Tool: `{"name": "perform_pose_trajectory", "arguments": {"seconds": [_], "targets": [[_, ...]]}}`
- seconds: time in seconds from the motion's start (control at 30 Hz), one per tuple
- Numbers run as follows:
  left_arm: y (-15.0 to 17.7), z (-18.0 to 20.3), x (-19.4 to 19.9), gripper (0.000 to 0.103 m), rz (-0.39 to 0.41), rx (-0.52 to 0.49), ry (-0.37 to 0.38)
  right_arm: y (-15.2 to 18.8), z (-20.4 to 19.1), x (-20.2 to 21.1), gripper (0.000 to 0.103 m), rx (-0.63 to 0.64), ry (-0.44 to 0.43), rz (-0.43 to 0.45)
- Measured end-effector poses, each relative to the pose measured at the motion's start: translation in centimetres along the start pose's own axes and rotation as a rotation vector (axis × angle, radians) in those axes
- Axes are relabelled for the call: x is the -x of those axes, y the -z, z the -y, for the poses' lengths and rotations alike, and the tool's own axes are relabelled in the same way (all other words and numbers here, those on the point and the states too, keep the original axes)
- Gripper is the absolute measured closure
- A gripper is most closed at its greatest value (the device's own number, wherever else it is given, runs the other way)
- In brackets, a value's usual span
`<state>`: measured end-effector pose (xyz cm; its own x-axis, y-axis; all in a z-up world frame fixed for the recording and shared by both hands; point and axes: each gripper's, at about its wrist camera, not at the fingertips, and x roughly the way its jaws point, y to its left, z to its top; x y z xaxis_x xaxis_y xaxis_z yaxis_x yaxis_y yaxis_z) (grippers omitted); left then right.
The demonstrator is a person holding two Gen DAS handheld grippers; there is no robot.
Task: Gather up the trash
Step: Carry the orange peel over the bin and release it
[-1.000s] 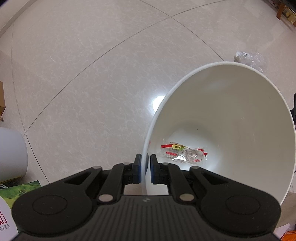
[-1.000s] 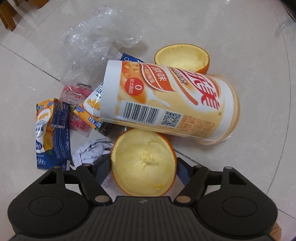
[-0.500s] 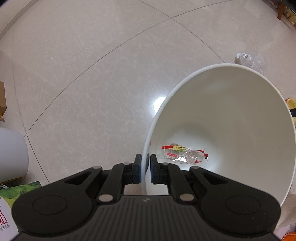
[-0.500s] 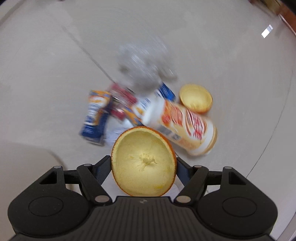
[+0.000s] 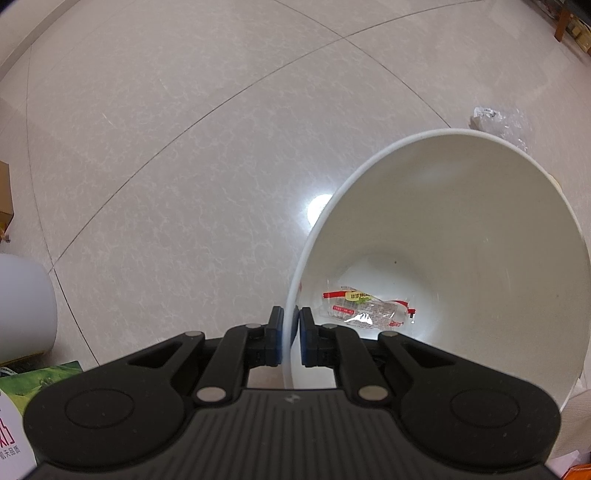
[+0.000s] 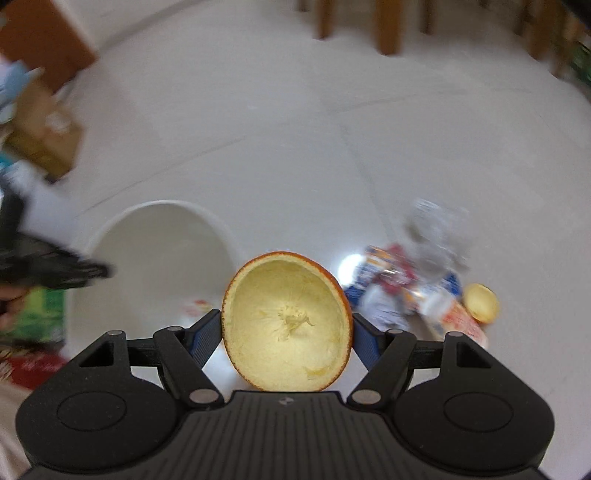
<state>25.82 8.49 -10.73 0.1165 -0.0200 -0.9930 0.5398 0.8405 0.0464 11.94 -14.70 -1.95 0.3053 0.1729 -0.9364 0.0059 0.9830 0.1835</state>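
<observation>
My left gripper [image 5: 290, 334] is shut on the rim of the white bin [image 5: 461, 206], which it holds tilted. A clear wrapper with red print [image 5: 365, 308] lies at the bin's bottom. My right gripper [image 6: 286, 332] is shut on a hollow half orange peel [image 6: 286, 325], held above the floor with its open side toward the camera. In the right wrist view the white bin [image 6: 155, 236] is down at the left, with the left gripper [image 6: 55, 271] a dark blur on its rim. The trash pile [image 6: 417, 295] with a second half orange peel [image 6: 480, 302] lies at the right, blurred.
Pale floor tiles surround everything. A crumpled clear bag [image 5: 496, 118] lies beyond the bin. A white cylinder [image 5: 22, 306] and a green printed box [image 5: 40, 376] are at the left. Wooden furniture legs [image 6: 384, 26] stand at the far side, cardboard boxes [image 6: 44, 140] at the far left.
My right gripper has lifted the orange peel away from the pile and swung left toward the bin, which has come into its view. The left gripper and bin have barely moved.
</observation>
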Motion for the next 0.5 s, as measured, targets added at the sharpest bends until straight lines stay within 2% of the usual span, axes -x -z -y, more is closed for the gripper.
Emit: {"name": "perform_pose_trajectory", "arguments": {"seconds": [0.27, 0.33, 0.4, 0.5], "targets": [[0.0, 0.0, 0.1, 0.096, 0.001, -0.003, 0.001, 0.2, -6.2, -0.5, 0.023, 0.162, -0.091, -0.019], [0.0, -0.1, 0.1, 0.096, 0.001, -0.001, 0.004, 0.4, -6.8, -0.2, 0.016, 0.191, -0.124, -0.006], [0.0, -0.1, 0.1, 0.096, 0.001, -0.001, 0.004, 0.4, -7.3, 0.4, 0.009, 0.224, -0.121, 0.023], [0.0, -0.1, 0.1, 0.096, 0.001, 0.000, 0.002, 0.3, -7.6, 1.2, 0.007, 0.252, -0.105, 0.054]]}}
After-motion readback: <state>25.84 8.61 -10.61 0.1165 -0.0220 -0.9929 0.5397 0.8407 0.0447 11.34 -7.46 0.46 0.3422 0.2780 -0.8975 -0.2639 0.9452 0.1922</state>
